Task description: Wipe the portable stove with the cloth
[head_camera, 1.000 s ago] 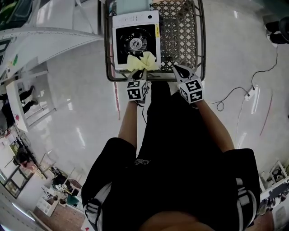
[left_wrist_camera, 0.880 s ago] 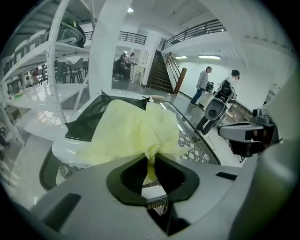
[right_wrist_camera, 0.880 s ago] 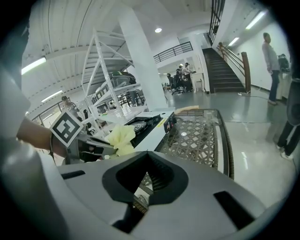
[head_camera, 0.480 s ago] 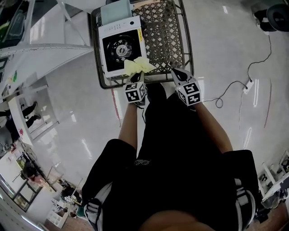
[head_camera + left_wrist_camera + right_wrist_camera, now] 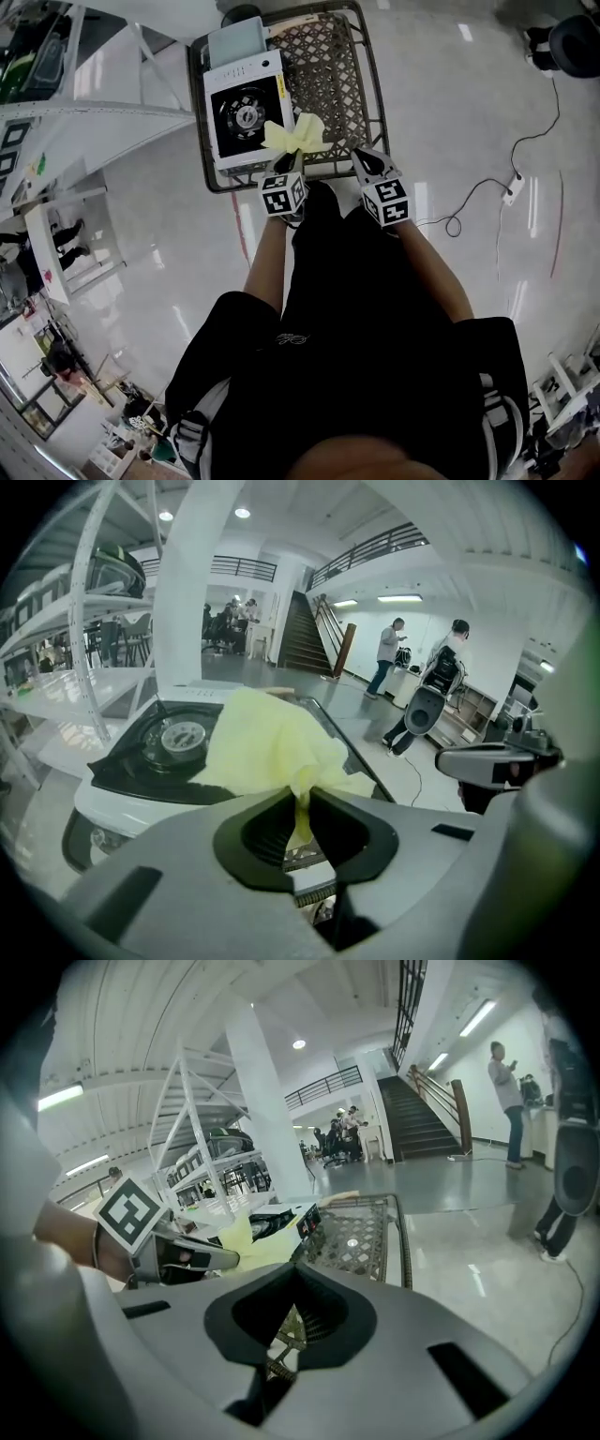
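Over the last second the cloth (image 5: pixel 298 137) has slid along the stove's (image 5: pixel 242 111) near edge to its near right corner (most of the top is left to wipe, we judge). Left claw (image 5: pixel 302 797) is clenched on the cloth's bunched tail; only its own view shows us that pinch. Right claw (image 5: pixel 292 1269) is clenched on nothing, over the table (image 5: pixel 342 66) right of the stove. Only the head view gives that layout.

A dark rectangular metal table (image 5: pixel 342 80) with a diamond-lattice top stands on a glossy pale floor (image 5: pixel 450 122). 2 things lie on it: a white square portable stove (image 5: pixel 246 111) with a black burner plate fills its 9 o'clock half, and a pale grey-green flat box (image 5: pixel 234 42) sits at 11 o'clock, just behind the stove
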Demonstrator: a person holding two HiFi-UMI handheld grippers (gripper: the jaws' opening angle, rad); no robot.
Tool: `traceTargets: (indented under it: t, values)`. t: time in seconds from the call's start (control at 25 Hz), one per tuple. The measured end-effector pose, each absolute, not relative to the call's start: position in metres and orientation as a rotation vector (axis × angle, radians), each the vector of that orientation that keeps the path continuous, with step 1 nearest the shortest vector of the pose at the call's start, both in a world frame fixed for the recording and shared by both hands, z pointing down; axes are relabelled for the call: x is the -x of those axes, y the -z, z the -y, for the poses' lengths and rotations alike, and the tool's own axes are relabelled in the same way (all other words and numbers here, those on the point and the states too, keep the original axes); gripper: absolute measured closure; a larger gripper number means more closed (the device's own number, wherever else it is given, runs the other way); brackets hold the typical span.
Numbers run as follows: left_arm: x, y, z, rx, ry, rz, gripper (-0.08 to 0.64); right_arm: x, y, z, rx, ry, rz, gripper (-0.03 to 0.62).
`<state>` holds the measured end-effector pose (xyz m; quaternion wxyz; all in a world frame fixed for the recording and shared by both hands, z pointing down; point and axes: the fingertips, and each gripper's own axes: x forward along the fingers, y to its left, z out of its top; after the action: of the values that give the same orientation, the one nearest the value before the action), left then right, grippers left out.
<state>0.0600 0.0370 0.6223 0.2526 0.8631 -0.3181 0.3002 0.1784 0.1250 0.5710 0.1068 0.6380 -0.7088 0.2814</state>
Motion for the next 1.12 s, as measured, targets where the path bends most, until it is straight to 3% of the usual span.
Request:
traceTargets:
  t: [0.72, 1.12]
  values:
    - [-0.015, -0.452, -0.091, -2.548, -0.375, 1.204, 0.5, -0.123, -0.426, -0.126, -2.032, -0.449, 2.359, 0.588]
    - [0.056, -0.386, -0.138, -2.616, -0.196, 1.328, 0.5, -0.063, -0.371, -0.158, -2.008, -0.268, 2.371, 0.588]
